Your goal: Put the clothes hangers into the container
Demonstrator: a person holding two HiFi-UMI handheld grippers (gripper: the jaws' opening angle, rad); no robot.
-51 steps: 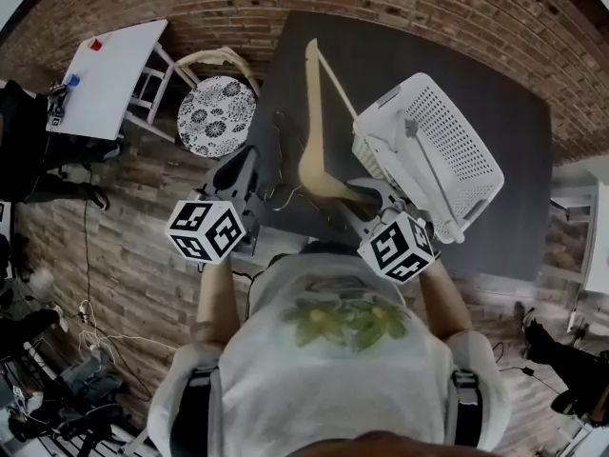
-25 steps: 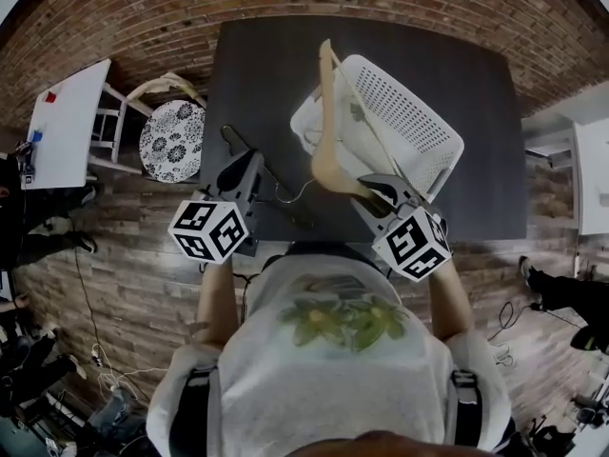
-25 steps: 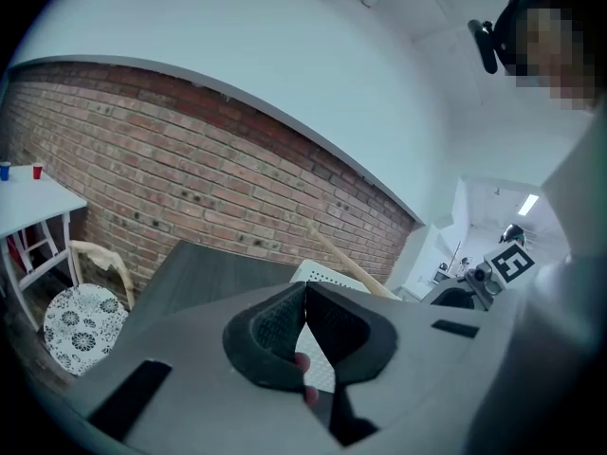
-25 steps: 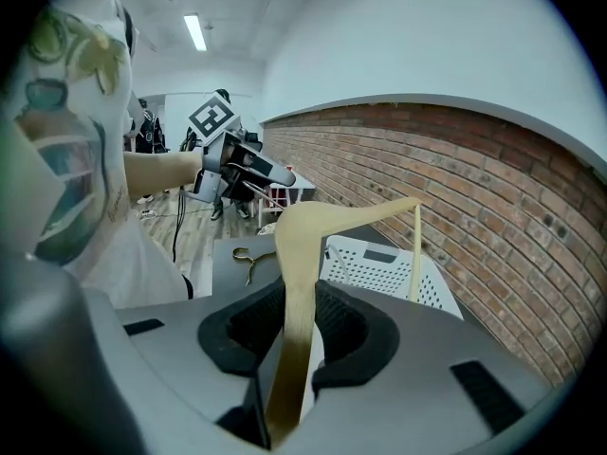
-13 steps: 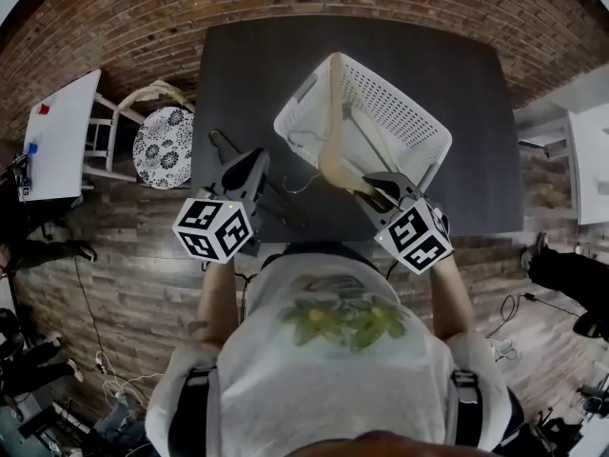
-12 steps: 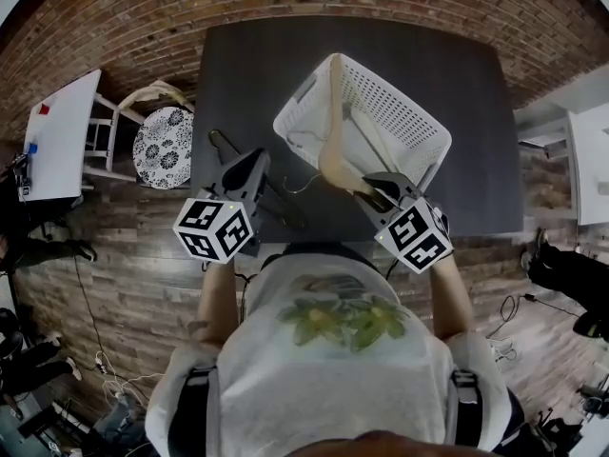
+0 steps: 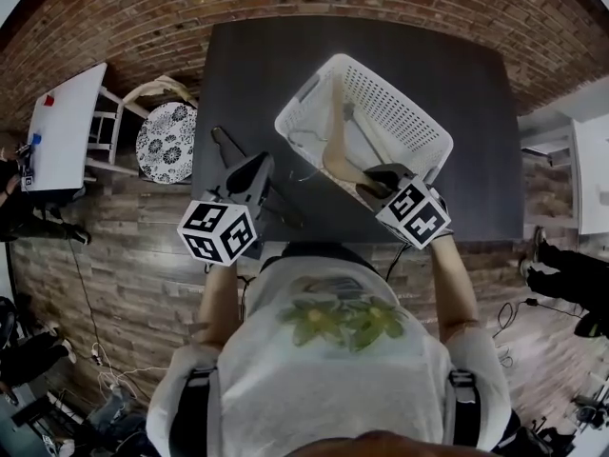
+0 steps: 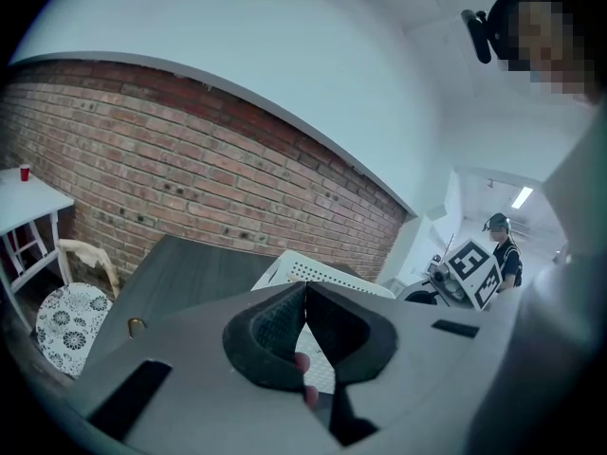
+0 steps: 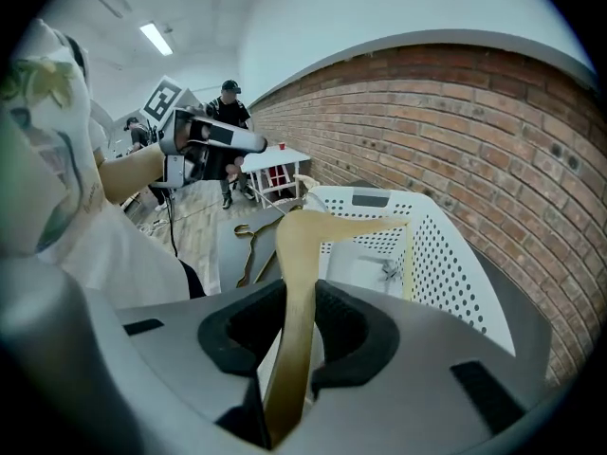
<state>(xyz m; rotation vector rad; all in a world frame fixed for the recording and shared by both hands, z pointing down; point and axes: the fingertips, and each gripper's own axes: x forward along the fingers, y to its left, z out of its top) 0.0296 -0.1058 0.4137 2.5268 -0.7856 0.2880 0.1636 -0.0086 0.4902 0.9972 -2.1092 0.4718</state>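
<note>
Jaws of the right gripper [image 9: 292, 325] clamp one arm of a pale wooden clothes hanger [image 9: 302, 235] – its far end reaches into the white perforated plastic basket [image 7: 404, 98] on the dark grey table [image 7: 257, 65]. Over the table's near edge the left gripper [image 8: 303, 335] hovers, pads together and empty – a thin dark hanger [image 7: 225, 143] lies on the tabletop just beside it, left of the basket
</note>
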